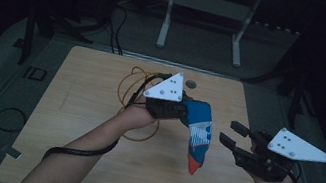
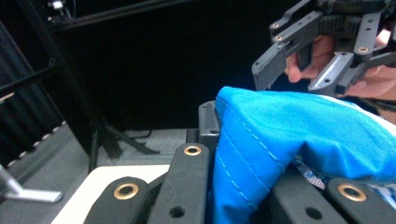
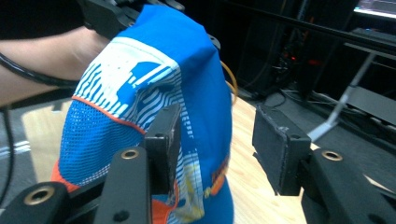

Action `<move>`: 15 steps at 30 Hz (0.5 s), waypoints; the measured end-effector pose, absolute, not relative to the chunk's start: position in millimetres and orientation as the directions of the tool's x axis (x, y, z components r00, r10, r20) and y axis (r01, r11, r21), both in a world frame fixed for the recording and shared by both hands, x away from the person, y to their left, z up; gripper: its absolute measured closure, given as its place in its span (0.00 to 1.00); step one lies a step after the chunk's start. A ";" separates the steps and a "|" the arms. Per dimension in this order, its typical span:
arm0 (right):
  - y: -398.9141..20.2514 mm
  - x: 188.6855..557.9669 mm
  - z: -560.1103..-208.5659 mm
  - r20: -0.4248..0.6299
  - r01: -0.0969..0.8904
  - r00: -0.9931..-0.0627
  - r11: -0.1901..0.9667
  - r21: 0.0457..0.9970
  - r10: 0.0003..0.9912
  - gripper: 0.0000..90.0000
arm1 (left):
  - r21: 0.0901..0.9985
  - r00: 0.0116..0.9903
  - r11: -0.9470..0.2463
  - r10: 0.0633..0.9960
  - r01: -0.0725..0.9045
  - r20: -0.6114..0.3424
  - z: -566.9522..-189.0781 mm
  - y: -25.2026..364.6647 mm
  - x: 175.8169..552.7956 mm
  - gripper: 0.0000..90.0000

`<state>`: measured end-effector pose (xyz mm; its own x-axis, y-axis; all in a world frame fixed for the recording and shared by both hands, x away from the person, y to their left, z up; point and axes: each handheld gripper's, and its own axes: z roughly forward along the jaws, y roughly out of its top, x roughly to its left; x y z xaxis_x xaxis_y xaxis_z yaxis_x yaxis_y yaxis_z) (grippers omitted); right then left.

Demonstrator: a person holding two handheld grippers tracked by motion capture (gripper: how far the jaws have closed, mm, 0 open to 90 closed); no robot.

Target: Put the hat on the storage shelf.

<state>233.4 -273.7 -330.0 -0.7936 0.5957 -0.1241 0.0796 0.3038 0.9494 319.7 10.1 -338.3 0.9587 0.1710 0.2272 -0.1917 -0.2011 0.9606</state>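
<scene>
A blue fabric piece (image 1: pixel 198 131) with white stripes, a mesh panel and orange trim hangs above the wooden table (image 1: pixel 88 159). My left gripper (image 1: pixel 187 112) is shut on its upper end, and the cloth drapes down to an orange tip. In the left gripper view the blue fabric (image 2: pixel 299 140) bulges over my jaws. My right gripper (image 1: pixel 229 134) stands open just right of the cloth. In the right gripper view the fabric (image 3: pixel 154 84) hangs against the left jaw, its edge reaching into the gap of my right gripper (image 3: pixel 219 140), and the pads do not press on it.
An orange cable loop (image 1: pixel 125 90) lies on the table behind the left hand. A black cable ring (image 1: pixel 9 119) lies on the grey floor at left. A white frame's legs (image 1: pixel 166 21) stand beyond the table's far edge. A round hole (image 1: pixel 191 84) sits near that edge.
</scene>
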 end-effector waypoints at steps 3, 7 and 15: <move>-269.8 231.1 -332.5 -0.110 0.082 -0.815 0.302 0.950 0.569 0.57 | 0.967 0.968 -0.156 0.118 -0.201 0.220 -342.0 10.2 320.0 1.00; -264.2 228.5 -336.6 -0.126 0.079 -0.826 0.334 0.939 0.549 0.57 | 0.975 0.979 -0.097 0.031 -0.200 0.204 -342.8 11.9 321.3 1.00; -256.1 225.4 -340.2 -0.126 0.067 -0.847 0.339 0.939 0.516 0.54 | 0.979 0.976 -0.031 -0.094 -0.200 0.196 -341.7 10.1 322.0 1.00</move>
<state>225.4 -256.1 -340.2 -0.8473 0.5160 -0.1260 0.0667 0.3387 0.9385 322.0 10.1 -341.7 0.9761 -0.0939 0.1960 -0.1996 -0.0309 0.9794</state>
